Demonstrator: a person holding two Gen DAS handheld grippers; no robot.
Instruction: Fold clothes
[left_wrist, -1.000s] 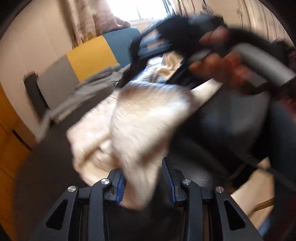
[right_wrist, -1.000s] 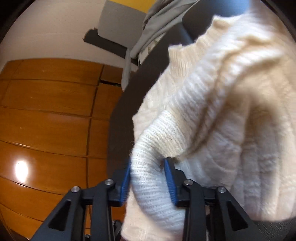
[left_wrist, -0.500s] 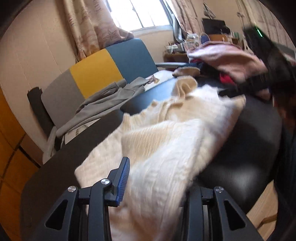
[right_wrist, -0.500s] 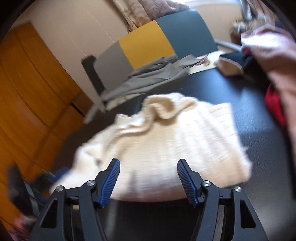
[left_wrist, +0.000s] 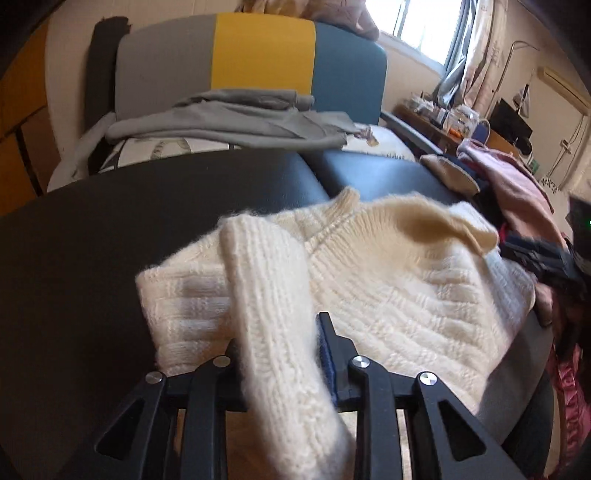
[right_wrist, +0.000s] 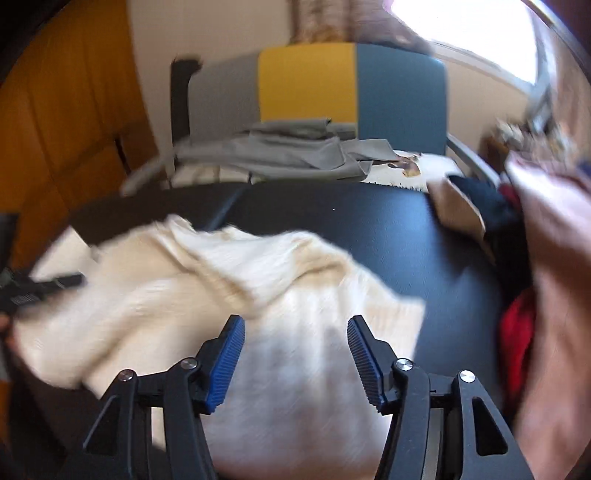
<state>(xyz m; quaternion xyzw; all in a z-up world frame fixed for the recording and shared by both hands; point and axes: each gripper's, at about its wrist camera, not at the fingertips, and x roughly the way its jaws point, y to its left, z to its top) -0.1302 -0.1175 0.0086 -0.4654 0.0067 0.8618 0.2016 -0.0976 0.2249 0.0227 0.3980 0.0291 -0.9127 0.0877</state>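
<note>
A cream knit sweater (left_wrist: 388, 280) lies spread on a black table (left_wrist: 92, 236). My left gripper (left_wrist: 280, 339) is shut on the sweater's ribbed sleeve (left_wrist: 266, 280), which runs up between the fingers. In the right wrist view the same sweater (right_wrist: 207, 291) lies blurred on the table (right_wrist: 369, 221). My right gripper (right_wrist: 295, 332) is open and empty just above the sweater's near edge. The left gripper shows as a dark shape at the left edge of the right wrist view (right_wrist: 33, 288).
A grey, yellow and blue chair (left_wrist: 258, 70) stands behind the table with grey garments (left_wrist: 229, 122) draped on its seat. A pile of pink, red and dark clothes (right_wrist: 528, 236) sits at the table's right side. Orange wooden cabinets (right_wrist: 66, 110) line the left wall.
My right gripper let go of the sweater, opened and pulled back. The sweater dropped flat onto the table. My left gripper kept hold of the sleeve and swung to face the chair.
</note>
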